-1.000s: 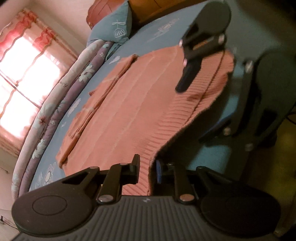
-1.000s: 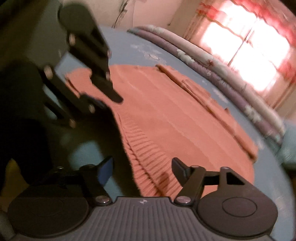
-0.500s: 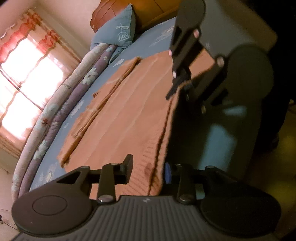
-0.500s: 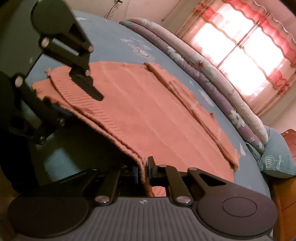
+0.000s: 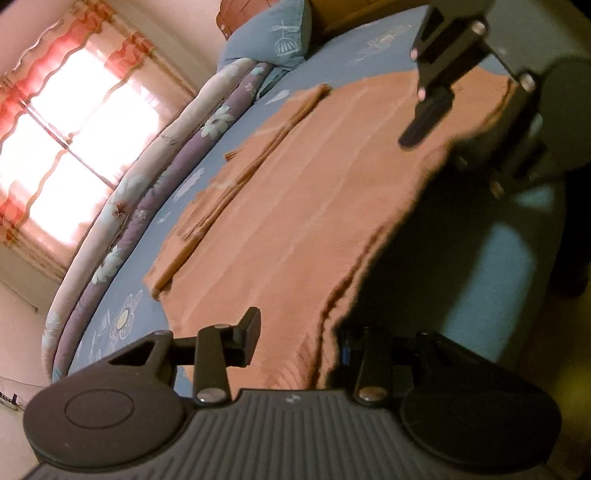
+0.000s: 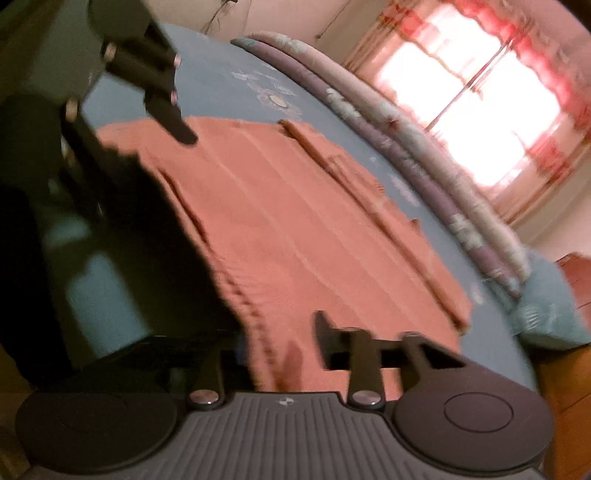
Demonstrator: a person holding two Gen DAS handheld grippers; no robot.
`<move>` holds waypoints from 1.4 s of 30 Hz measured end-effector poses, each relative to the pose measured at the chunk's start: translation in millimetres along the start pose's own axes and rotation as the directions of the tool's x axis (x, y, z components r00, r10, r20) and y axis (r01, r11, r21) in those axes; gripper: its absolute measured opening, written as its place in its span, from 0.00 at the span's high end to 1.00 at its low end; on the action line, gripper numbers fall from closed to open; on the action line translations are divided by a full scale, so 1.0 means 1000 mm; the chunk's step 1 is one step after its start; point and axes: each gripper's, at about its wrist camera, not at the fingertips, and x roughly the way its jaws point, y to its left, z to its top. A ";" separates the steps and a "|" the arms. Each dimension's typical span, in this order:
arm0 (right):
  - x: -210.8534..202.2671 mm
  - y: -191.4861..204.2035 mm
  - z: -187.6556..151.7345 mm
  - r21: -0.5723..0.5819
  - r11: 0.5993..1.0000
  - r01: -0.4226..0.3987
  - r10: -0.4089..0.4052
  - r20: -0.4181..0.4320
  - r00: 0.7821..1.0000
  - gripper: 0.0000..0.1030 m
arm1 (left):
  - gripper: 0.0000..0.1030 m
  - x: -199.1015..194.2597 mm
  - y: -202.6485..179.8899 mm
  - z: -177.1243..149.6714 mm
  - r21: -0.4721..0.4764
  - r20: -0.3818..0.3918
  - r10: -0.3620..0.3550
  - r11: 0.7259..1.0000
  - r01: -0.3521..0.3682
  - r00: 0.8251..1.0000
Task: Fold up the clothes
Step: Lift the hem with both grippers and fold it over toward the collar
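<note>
Sweater (image 5: 295, 206) hem at the bed (image 5: 369, 40) edge sits between both grippers' spread fingers (image 5: 247, 328), the right opening; unpinched, it may slump.

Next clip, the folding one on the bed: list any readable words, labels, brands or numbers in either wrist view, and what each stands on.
No readable text in either view.
Left gripper body: a small pale emblem at its front edge, a mark, not letters.
Right gripper body: the same kind of emblem, blurred.
Blue pillow: a white birdcage drawing, no words.
Blue bedsheet: pale printed motifs, too blurred to tell whether any are letters.
Orange sweater: no label showing.
</note>
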 end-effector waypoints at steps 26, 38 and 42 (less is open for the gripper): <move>0.011 -0.035 -0.062 -0.018 0.993 0.119 -0.120 -0.113 0.986 0.36 | 0.29 -0.002 0.001 -0.033 0.082 -0.026 0.049 0.996 -0.047 0.998; 0.010 -0.032 -0.064 -0.001 0.990 0.140 -0.140 -0.120 0.983 0.35 | 0.54 -0.006 -0.012 -0.024 0.148 -0.070 0.026 0.989 -0.015 0.997; 0.011 -0.034 -0.063 0.009 0.991 0.135 -0.133 -0.127 0.983 0.36 | 0.75 -0.008 -0.017 -0.024 0.144 -0.079 -0.006 0.989 0.017 0.997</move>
